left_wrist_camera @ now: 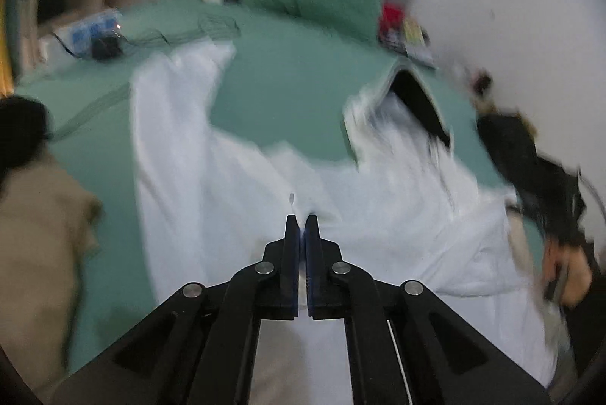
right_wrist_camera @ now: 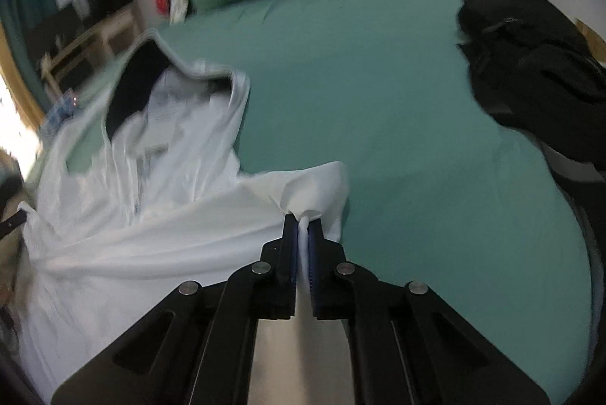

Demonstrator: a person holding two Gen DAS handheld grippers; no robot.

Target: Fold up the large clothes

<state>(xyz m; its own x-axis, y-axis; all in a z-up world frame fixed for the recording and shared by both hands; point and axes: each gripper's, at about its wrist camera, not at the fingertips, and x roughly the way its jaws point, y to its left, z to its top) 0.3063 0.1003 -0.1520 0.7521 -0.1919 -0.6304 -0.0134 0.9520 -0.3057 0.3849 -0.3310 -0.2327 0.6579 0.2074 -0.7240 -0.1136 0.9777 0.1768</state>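
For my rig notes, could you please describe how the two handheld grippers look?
Both the left gripper and the right gripper are matte black scissor-style linkages with round silver pivot pins. Each has two flat black fingers faced with blue ribbed pads. No cables or markings are discernible.

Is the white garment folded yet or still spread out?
Spread, not folded: the white garment sprawls rumpled across the green bed, pinched by both grippers.

I see the white garment (right_wrist_camera: 125, 223) rumpled and partly spread on the green bed, one edge lifted.
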